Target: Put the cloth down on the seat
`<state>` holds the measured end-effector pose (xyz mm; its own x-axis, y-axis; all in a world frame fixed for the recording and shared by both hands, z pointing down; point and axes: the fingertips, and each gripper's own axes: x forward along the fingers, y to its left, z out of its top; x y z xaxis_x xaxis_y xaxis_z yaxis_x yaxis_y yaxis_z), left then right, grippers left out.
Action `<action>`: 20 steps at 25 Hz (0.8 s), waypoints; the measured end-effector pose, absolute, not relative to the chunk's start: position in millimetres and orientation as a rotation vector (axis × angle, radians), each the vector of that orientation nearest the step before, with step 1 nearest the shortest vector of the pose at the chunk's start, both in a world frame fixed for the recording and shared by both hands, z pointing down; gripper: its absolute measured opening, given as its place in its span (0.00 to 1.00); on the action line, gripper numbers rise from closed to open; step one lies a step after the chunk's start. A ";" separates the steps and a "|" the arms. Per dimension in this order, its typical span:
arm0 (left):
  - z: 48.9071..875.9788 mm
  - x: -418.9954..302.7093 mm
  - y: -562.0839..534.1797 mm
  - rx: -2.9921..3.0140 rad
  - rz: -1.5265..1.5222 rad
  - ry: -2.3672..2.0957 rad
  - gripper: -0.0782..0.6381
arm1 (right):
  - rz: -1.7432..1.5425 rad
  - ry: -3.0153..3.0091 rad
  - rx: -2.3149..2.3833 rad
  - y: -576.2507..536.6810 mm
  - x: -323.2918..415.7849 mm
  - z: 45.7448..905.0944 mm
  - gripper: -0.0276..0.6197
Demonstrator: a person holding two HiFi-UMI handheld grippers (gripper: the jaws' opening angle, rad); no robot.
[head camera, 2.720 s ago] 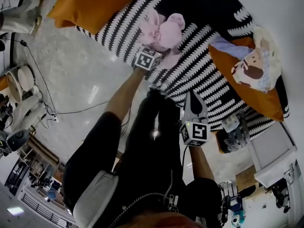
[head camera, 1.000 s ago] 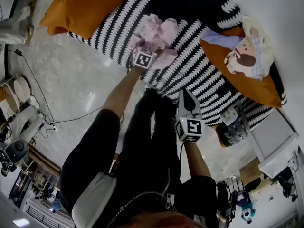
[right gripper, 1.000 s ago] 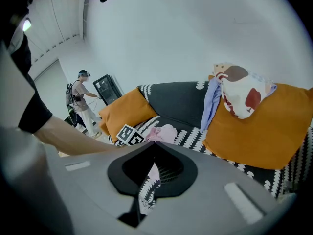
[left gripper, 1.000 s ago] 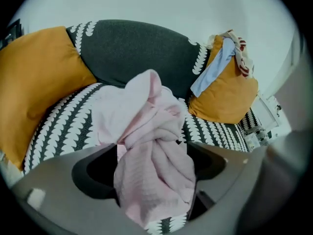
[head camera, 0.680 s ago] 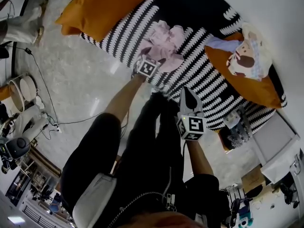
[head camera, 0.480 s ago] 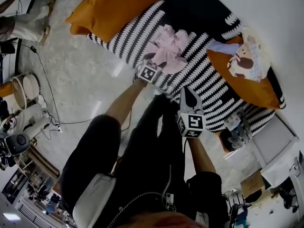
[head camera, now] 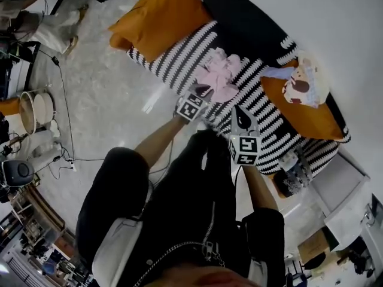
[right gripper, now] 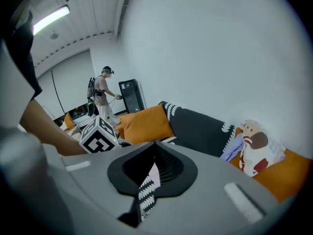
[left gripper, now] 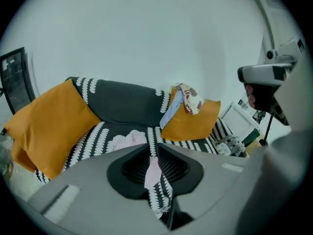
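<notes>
The pink cloth [head camera: 218,73] lies crumpled on the black-and-white striped sofa seat [head camera: 179,64], with no gripper touching it. My left gripper [head camera: 207,90] hovers just short of the cloth's near edge. Its jaws are closing and stand almost together, with nothing between them. In the left gripper view the cloth [left gripper: 128,140] shows beyond the left gripper [left gripper: 152,148], apart from it. My right gripper [head camera: 240,109] hangs over the seat's front edge to the right, shut and empty. Through the right gripper [right gripper: 155,148] only a strip of seat and a sliver of pink show.
A big orange cushion [head camera: 158,17] leans at the sofa's left end. Another orange cushion [head camera: 311,109] with a rag doll [head camera: 302,82] sits at the right end. A white cabinet [head camera: 338,187] stands right of the sofa. Cables run over the pale floor [head camera: 90,100]. A person [right gripper: 103,97] stands far off.
My left gripper has drawn back from the cloth toward me, leaving the cloth on the seat. The right gripper has stayed by the seat's front edge. The head view has shifted.
</notes>
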<state>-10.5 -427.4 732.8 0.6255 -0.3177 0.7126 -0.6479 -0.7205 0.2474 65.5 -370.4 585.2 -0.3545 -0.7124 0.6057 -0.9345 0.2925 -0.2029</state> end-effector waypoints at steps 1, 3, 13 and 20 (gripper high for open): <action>721.3 -10.4 -426.1 2.376 0.897 -0.766 0.17 | 0.738 -2.177 1.467 -370.8 63.3 578.6 0.05; 700.9 -11.3 -424.4 2.397 0.893 -0.784 0.12 | 0.742 -2.195 1.472 -372.5 61.3 567.2 0.05; 605.7 -16.4 -421.3 2.419 0.735 -0.864 0.12 | 0.532 -2.276 1.380 -385.1 35.6 524.2 0.04; 570.3 -24.2 -409.3 2.453 0.719 -0.942 0.12 | 0.481 -2.311 1.282 -379.7 19.6 514.6 0.04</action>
